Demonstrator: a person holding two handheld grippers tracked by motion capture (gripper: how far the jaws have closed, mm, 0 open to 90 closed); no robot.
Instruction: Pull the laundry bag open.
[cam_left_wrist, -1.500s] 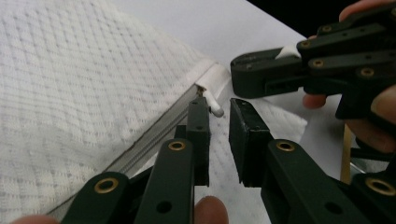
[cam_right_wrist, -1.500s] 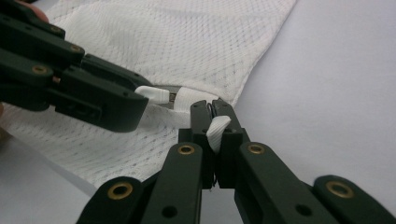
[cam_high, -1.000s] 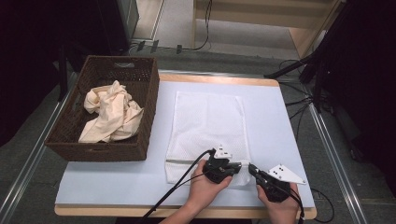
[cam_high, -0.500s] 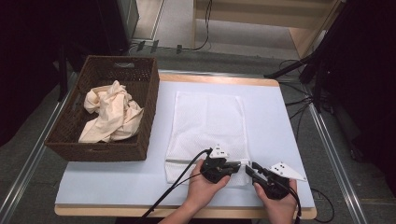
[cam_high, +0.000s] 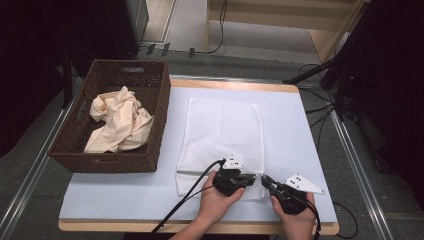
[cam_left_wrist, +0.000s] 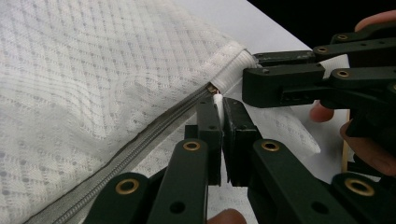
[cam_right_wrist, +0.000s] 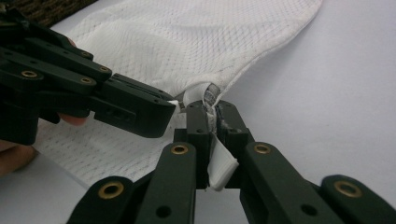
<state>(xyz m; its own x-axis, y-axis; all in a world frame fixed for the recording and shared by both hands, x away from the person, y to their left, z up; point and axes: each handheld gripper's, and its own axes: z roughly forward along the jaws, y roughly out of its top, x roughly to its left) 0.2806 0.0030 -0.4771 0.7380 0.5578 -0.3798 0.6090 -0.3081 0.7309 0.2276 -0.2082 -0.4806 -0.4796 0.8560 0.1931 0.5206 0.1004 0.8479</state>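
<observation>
Your left gripper (cam_left_wrist: 219, 122) is pinching the white zipper pull (cam_left_wrist: 217, 100) | your right gripper (cam_right_wrist: 211, 122) is clamping the mesh bag's (cam_high: 222, 135) corner tab (cam_right_wrist: 219, 168) | bag is lying beside the wicker basket (cam_high: 157, 95), on its right.

A white mesh bag (cam_high: 222, 140) lies flat near the middle of the tabletop (cam_high: 295, 135), its long side running from the far edge toward the near edge. At the bag's near right corner the left hand-held gripper (cam_high: 252, 178) and right hand-held gripper (cam_high: 265, 180) meet, tips close together, each held in a hand. A dark wicker basket (cam_high: 160, 100) sits at the left edge, holding a crumpled cream cloth (cam_high: 120, 122).
</observation>
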